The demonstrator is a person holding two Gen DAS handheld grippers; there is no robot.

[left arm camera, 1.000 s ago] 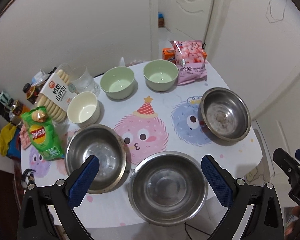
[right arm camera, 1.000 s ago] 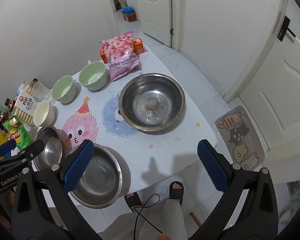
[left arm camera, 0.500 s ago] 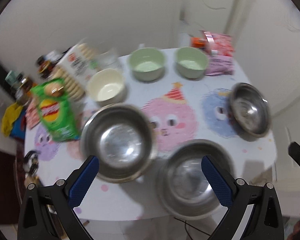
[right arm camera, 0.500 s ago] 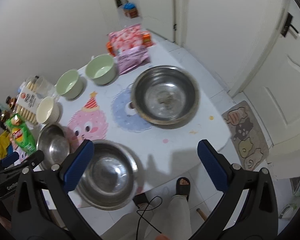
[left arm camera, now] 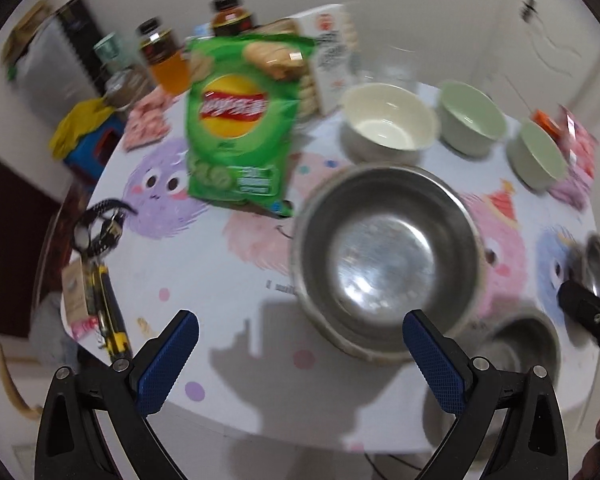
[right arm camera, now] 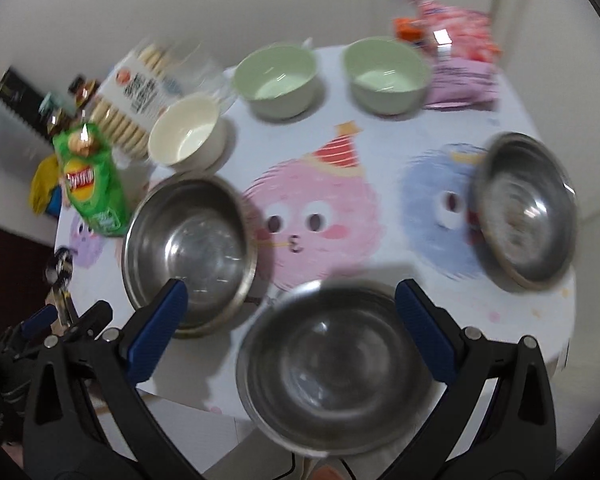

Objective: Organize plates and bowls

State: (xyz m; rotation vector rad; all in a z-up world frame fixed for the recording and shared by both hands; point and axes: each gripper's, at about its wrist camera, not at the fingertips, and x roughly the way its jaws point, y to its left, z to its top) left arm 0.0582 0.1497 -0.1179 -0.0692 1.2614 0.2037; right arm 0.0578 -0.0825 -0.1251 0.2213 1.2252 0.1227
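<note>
Three steel bowls stand on a round table with a cartoon cloth (right arm camera: 312,216): a left one (right arm camera: 188,248) (left arm camera: 384,260), a front one (right arm camera: 332,368) and a right one (right arm camera: 528,212). Behind them are a white bowl (right arm camera: 188,138) (left arm camera: 388,124) and two green bowls (right arm camera: 278,78) (right arm camera: 384,74). My left gripper (left arm camera: 300,364) is open and empty, low over the table's front left, just left of the left steel bowl. My right gripper (right arm camera: 288,328) is open and empty above the front steel bowl.
A green chip bag (left arm camera: 240,120), a biscuit box (right arm camera: 136,96), bottles (left arm camera: 168,56) and a pink snack bag (right arm camera: 460,60) crowd the table's back and left. Keys and small items (left arm camera: 96,264) lie at the left edge.
Both grippers have dropped closer to the table. The left one swung to the left, toward the chip bag; the right one moved left over the front steel bowl. Both stay open.
</note>
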